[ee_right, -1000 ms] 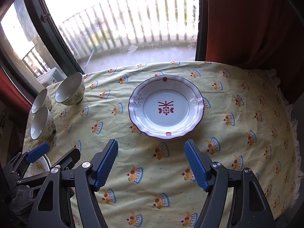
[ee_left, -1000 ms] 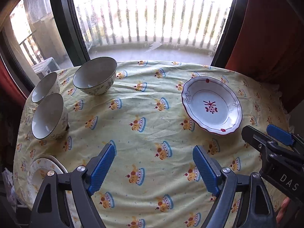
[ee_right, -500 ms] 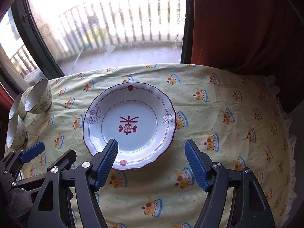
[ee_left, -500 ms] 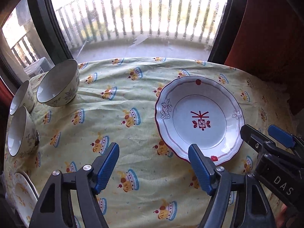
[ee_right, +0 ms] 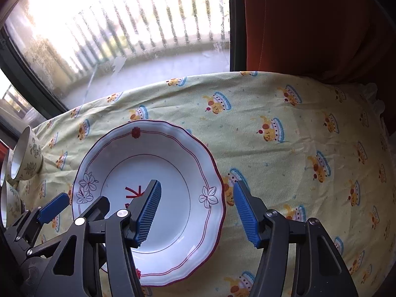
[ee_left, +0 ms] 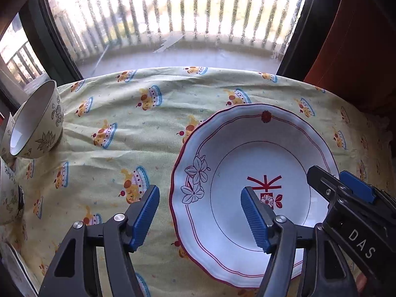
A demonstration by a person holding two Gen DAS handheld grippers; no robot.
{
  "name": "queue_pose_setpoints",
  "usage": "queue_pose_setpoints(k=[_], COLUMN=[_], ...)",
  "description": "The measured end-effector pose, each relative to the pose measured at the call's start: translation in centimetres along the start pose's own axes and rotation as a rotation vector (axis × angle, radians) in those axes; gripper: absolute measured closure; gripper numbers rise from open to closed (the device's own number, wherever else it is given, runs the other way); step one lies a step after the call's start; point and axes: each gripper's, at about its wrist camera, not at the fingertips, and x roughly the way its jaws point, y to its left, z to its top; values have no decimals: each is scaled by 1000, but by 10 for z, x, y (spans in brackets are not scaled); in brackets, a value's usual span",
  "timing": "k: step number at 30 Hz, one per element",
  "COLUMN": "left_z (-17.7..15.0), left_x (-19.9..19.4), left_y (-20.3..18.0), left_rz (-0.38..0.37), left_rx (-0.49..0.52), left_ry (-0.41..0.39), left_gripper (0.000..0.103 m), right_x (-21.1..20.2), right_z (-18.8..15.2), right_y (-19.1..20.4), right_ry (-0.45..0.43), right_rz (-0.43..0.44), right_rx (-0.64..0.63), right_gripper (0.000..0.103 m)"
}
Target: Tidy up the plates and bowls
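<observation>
Plate (ee_left: pixel 250 188) lies flat on the cloth-covered surface (ee_left: pixel 138 133), its left rim between the left gripper (ee_left: pixel 199 219) pads and its right rim between those of the right gripper (ee_right: pixel 195 212), both open, jaws just narrowing, pressing nothing.

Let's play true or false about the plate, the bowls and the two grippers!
1. The plate has a red rim. True.
2. Soup fills the plate. False: it is empty.
3. The left gripper straddles the plate's left edge. True; its jaws have just been closing, not yet pressing.
4. The right gripper holds a bowl. False: it straddles the plate's right edge, jaws closing.
5. The bowls sit left of the plate. True.
</observation>
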Motion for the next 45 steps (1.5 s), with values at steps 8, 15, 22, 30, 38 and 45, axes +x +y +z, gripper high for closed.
queue_pose_setpoints(k=[8,15,22,30,38,45], left_z=[-3,-16,-56,-109,-127,-130], left_x=[11,4,-13,-36,-41,-41], left_y=[2,6,17,32,33,41], left_rz=[-2,35,49,59,41,41], left_rx=[-21,1,21,4,36,23], left_ry=[28,41,89,160,130,123], left_gripper=[50,50,49,50,49,50], right_x=[18,13,-5,-31,-35,-28], right_z=[-4,-17,-55,-108,-123,-114], right_y=[1,5,14,33,37,46], right_ry=[35,59,114,184,182,173], right_rz=[-22,-17,10,20,-2,-46], right_rx=[-6,-6,-8,-50,-43,-83], right_gripper=[58,58,58,58,58,58])
